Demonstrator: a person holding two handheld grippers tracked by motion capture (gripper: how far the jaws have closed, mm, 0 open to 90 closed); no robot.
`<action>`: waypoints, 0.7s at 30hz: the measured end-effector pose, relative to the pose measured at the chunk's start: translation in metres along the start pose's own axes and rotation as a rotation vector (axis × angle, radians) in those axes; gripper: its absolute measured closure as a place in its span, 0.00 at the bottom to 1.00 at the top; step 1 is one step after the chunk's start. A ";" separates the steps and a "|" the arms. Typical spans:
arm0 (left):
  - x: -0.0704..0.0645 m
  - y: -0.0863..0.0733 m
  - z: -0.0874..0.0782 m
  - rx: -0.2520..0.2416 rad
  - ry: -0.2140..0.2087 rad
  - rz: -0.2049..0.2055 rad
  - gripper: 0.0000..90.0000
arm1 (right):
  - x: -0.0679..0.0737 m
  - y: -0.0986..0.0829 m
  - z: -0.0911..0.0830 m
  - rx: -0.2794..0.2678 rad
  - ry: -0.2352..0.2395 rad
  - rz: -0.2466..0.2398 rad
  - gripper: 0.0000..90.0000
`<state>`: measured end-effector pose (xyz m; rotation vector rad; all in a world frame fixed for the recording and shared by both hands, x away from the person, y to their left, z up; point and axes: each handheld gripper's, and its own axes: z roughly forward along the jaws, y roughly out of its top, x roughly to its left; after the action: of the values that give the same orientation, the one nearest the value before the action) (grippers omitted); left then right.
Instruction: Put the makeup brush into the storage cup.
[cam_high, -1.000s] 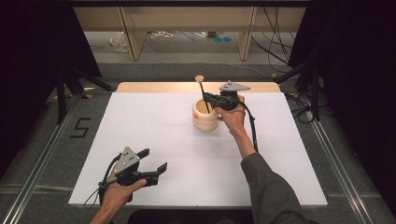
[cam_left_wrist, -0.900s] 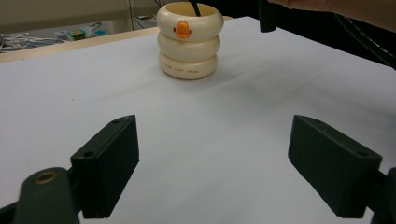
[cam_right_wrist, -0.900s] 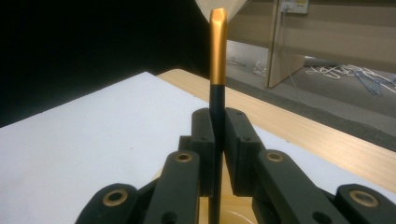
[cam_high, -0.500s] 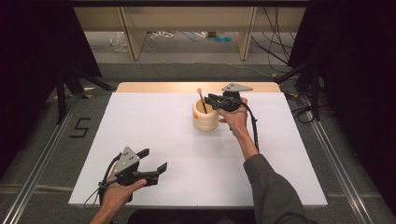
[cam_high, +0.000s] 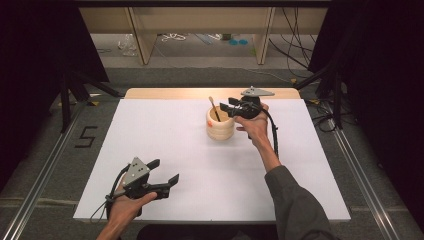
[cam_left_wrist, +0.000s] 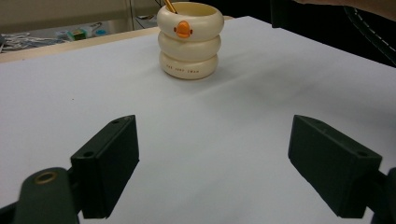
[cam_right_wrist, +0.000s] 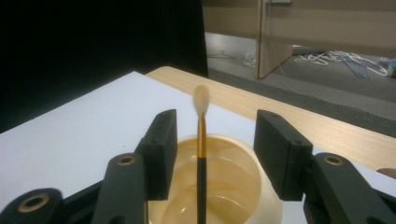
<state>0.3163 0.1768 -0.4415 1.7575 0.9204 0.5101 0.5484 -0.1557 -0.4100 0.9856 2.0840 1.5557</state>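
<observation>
I see my right tool (cam_high: 226, 107) open just above the cream ringed cup (cam_high: 220, 125) at the far middle of the white desk (cam_high: 300, 165), its jaws beside the brush (cam_right_wrist: 201, 154) standing inside, not touching it. My left tool (cam_high: 164, 172) rests open near the front edge.

Your right gripper (cam_high: 226, 106) hovers open beside the ringed cream pot (cam_high: 220, 124); a brush (cam_high: 214, 108) stands just left of it.

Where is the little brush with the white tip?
The brush stands inside the cream ringed cup near the table's far edge in the high view, leaning on its rim. In the right gripper view it rises between the open right tongs, which aren't touching it.
</observation>
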 end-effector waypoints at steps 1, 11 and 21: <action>0.000 0.000 0.000 0.000 0.000 -0.009 0.18 | 0.000 0.000 0.000 0.001 -0.003 0.003 0.54; 0.000 0.000 0.000 0.001 0.004 -0.011 0.18 | 0.003 -0.001 -0.005 0.021 -0.022 -0.010 0.42; -0.001 0.000 0.000 -0.002 0.003 -0.012 0.18 | 0.009 -0.006 -0.025 0.022 -0.030 -0.022 0.32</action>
<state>0.3160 0.1763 -0.4416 1.7489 0.9318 0.5062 0.5236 -0.1673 -0.4056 0.9841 2.0883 1.5011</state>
